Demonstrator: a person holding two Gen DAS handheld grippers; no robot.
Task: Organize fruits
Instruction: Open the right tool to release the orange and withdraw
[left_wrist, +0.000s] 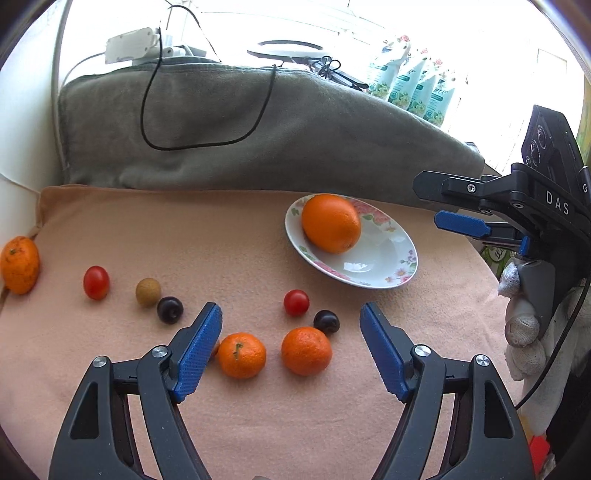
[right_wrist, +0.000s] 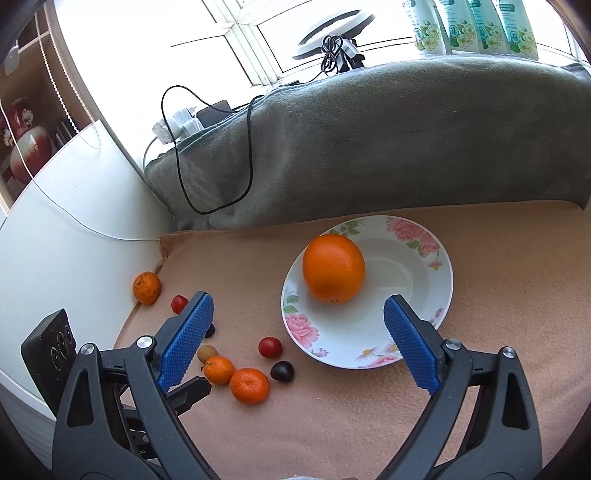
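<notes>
Left tool (left_wrist: 290, 347) spread and empty, two small round orange mandarins (left_wrist: 242, 355) just ahead between its tips, side by side across them, nearer than to the also spread, empty right tool (right_wrist: 297, 334) by the floral white plate (right_wrist: 439, 291) holding a large orange (right_wrist: 333, 268).

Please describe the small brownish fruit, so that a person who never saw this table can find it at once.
Start at the flowered plate holding the big orange, then look left across the peach cloth. The brownish fruit lies between a cherry tomato and a dark plum. It alone is dull tan.
</notes>
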